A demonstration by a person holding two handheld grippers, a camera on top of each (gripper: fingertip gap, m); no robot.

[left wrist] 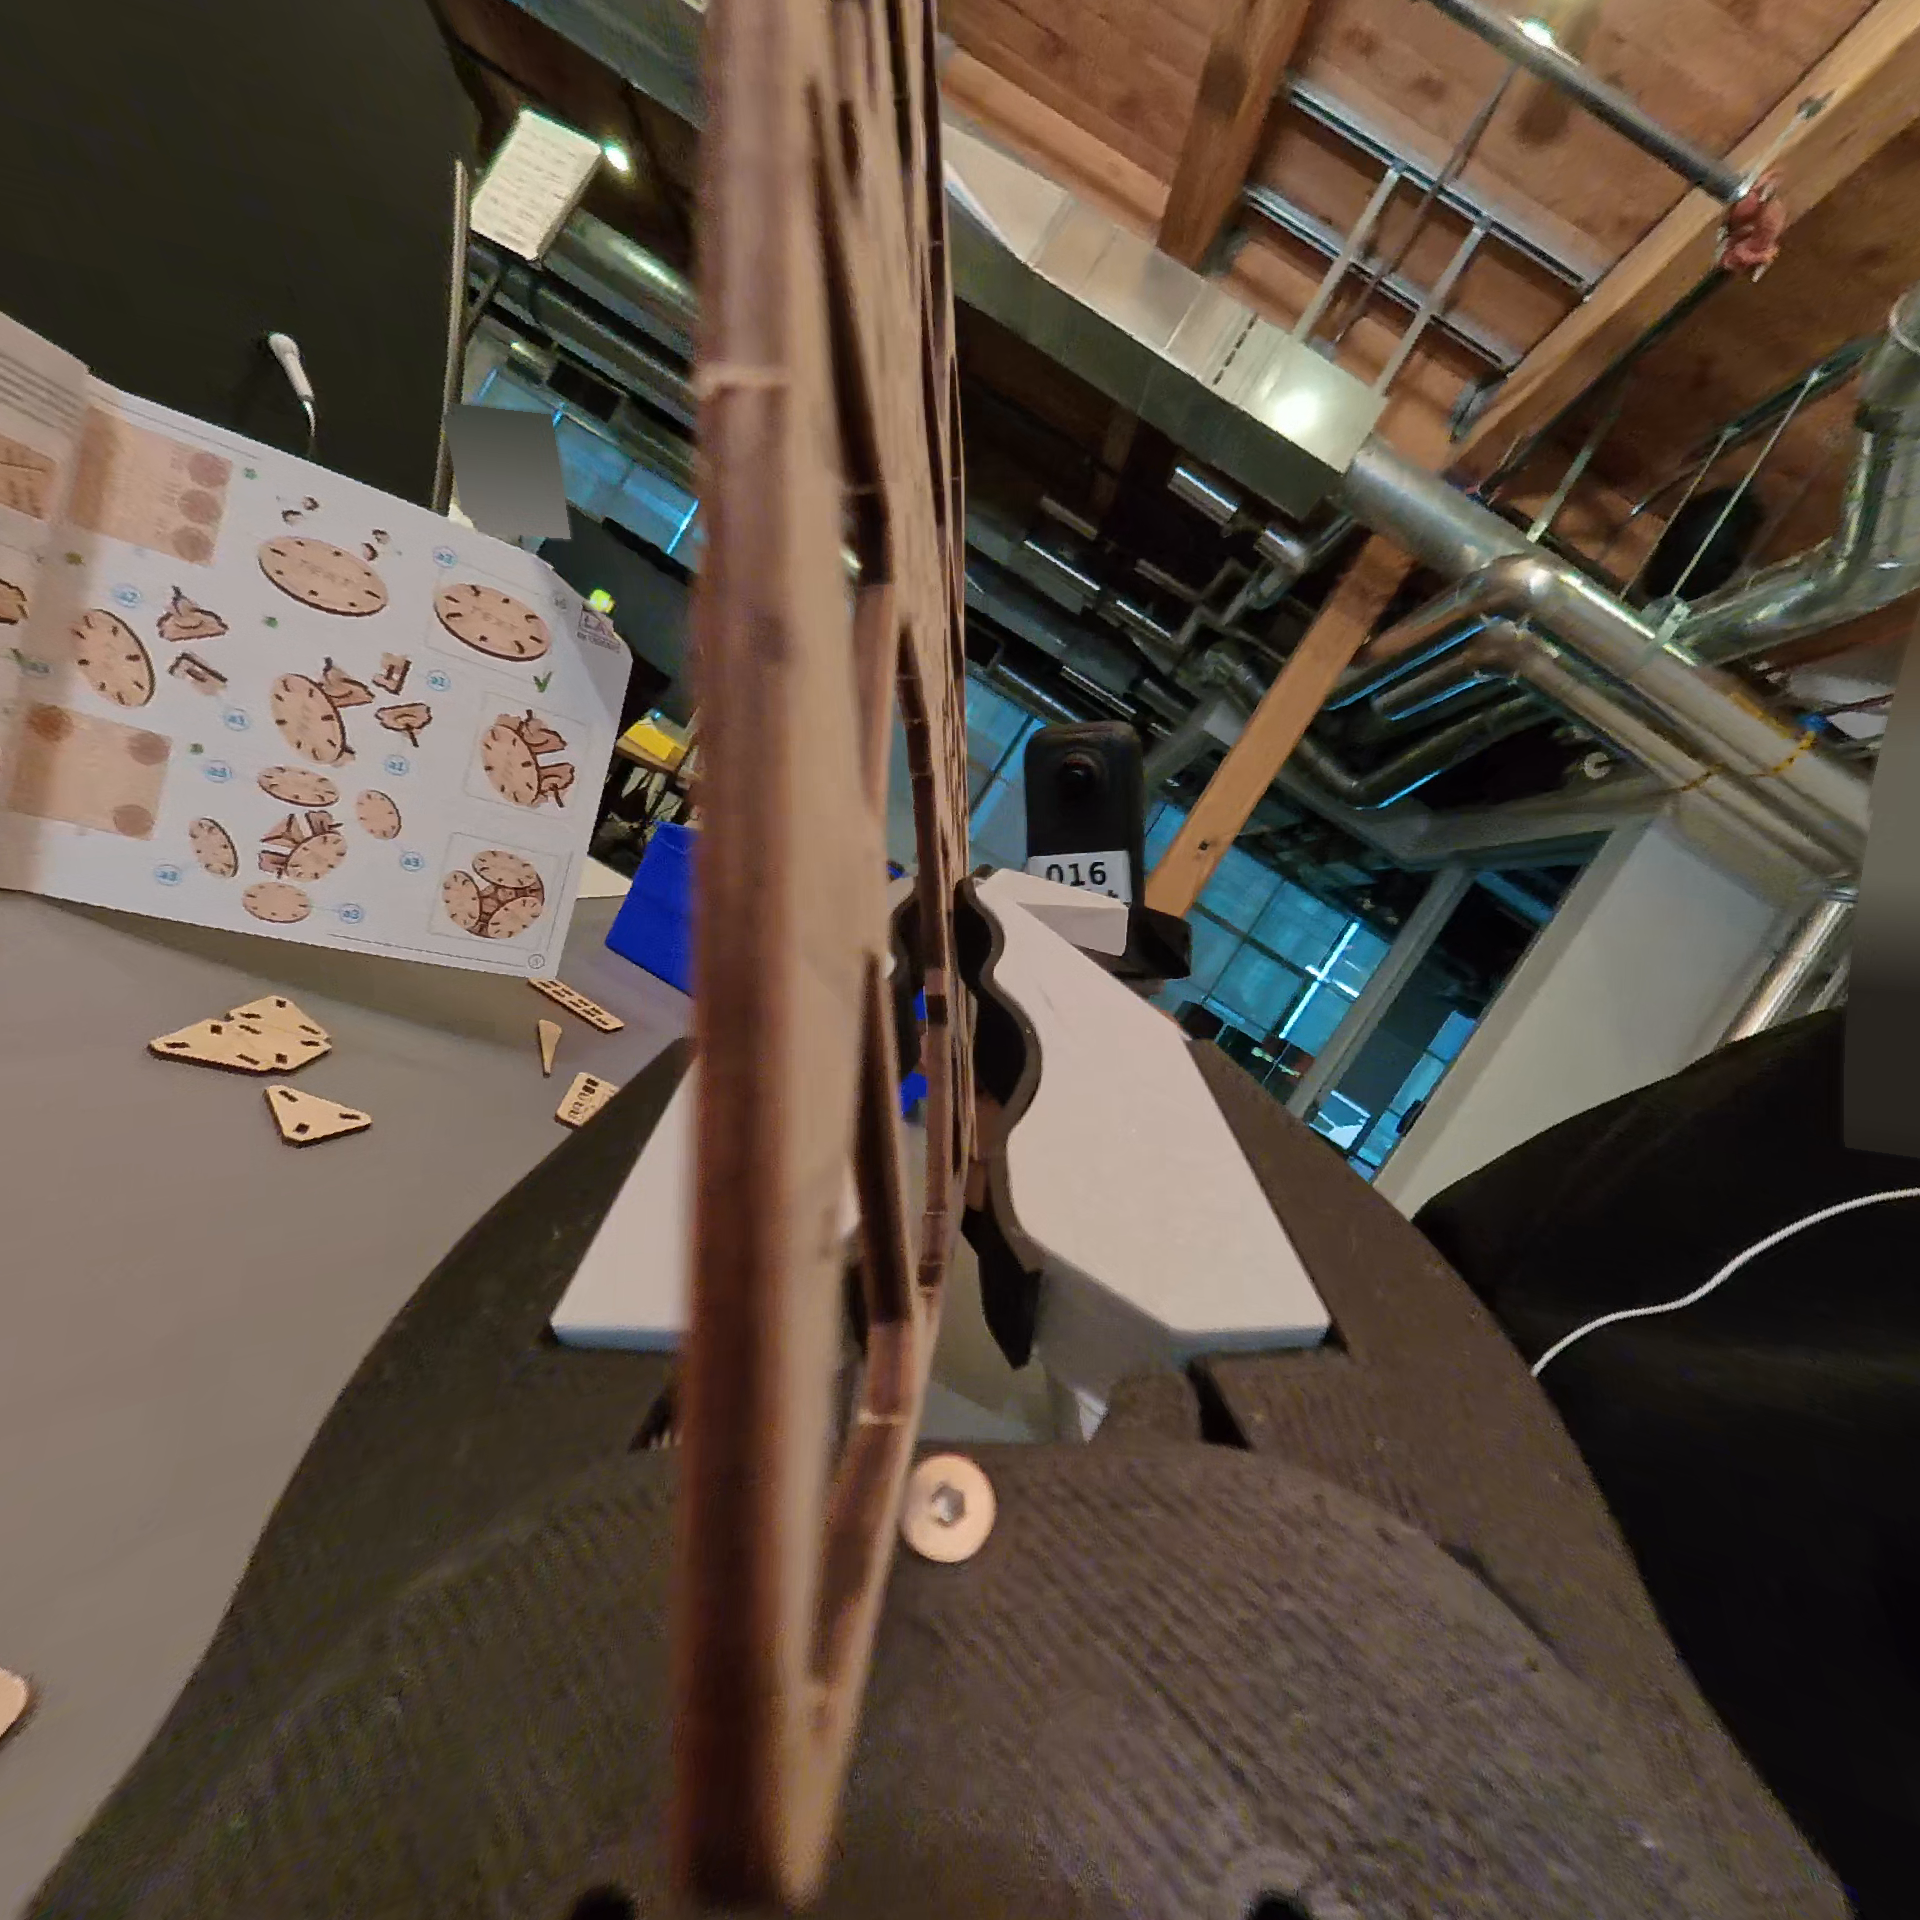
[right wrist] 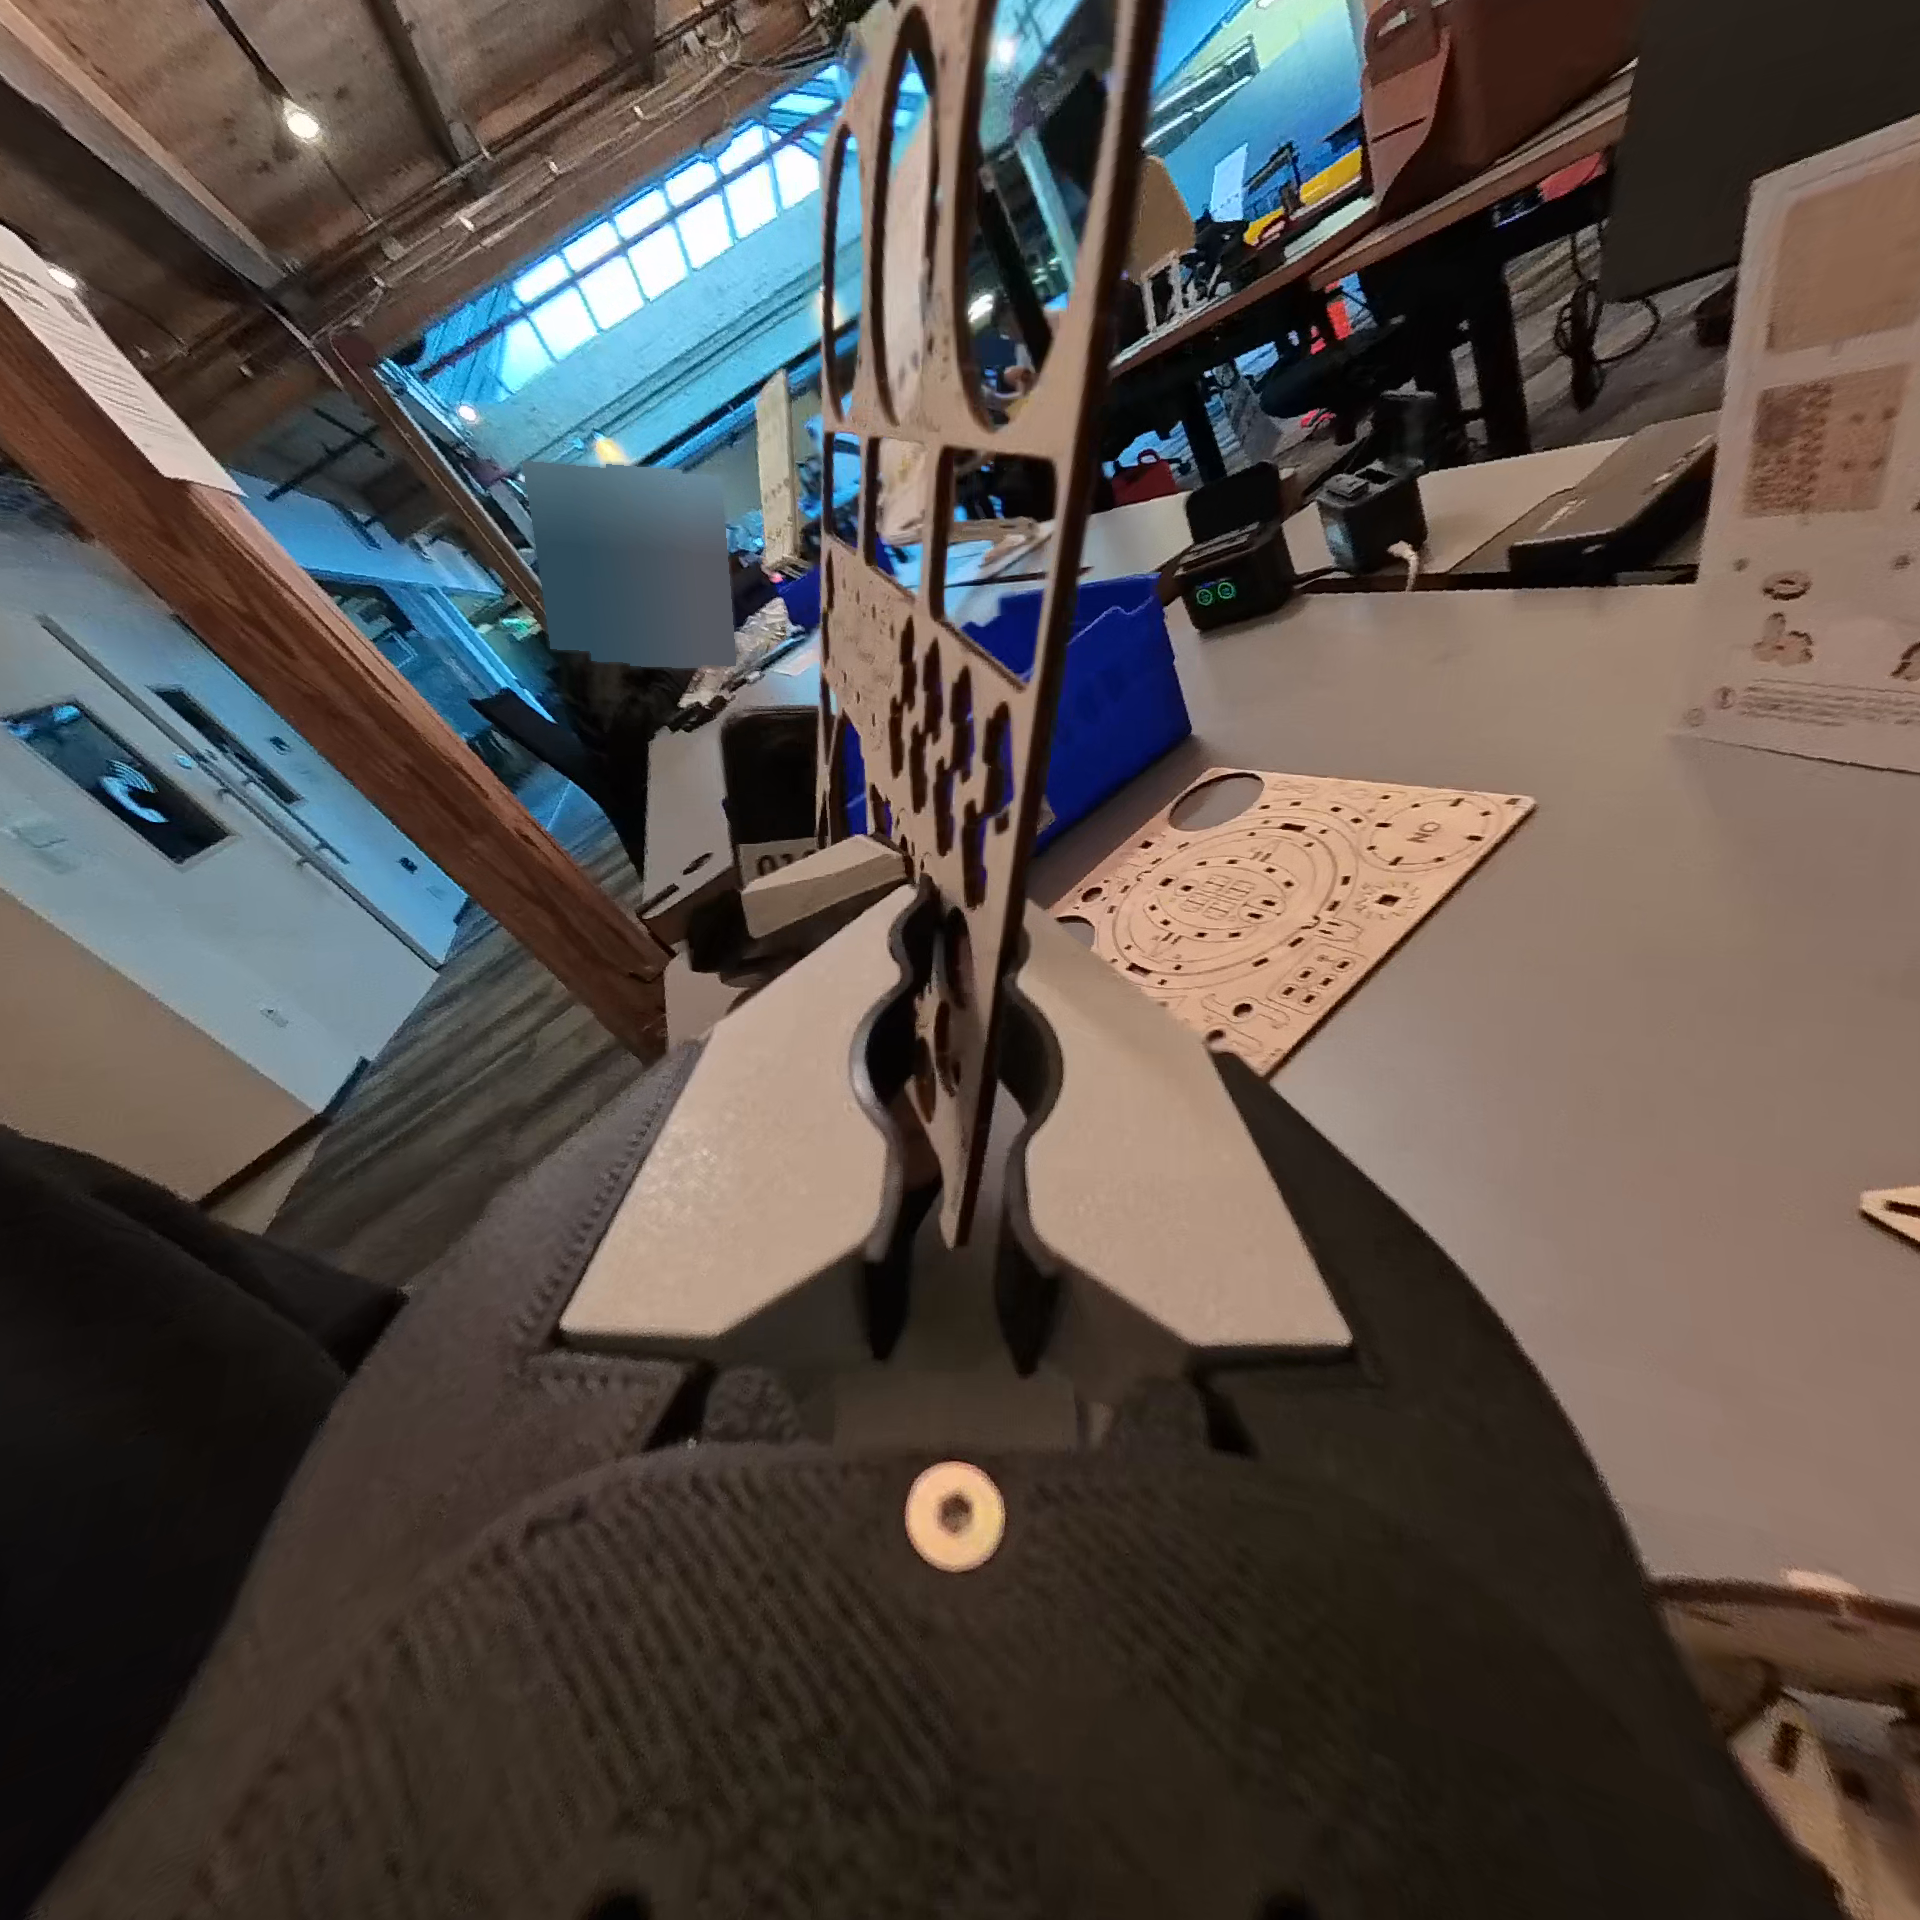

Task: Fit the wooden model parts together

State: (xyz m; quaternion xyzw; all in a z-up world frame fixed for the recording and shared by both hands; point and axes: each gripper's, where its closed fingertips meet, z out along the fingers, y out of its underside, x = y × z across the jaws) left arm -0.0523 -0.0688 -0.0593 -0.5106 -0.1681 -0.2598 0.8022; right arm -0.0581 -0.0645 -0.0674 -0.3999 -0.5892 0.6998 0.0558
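Plywood sheet (right wrist: 935, 665) stands upright, clamped between both left tongs (left wrist: 935, 935) and right tongs (right wrist: 961, 935), tilted upward

A grey counter (right wrist: 1558, 1143) carries a second laser-cut wooden sheet (right wrist: 1299, 914) lying flat, just beside a blue bin (right wrist: 1101, 686). An unfolded instruction leaflet (left wrist: 312, 707) stands propped up, with small loose wooden pieces (left wrist: 244, 1034) scattered on the counter before it. Farther back sit black charger boxes (right wrist: 1242, 566). Overhead run timber beams (left wrist: 1226, 114) and silver ducts (left wrist: 1558, 623); a wooden post (right wrist: 312, 665) slants past bright windows (right wrist: 644, 260).
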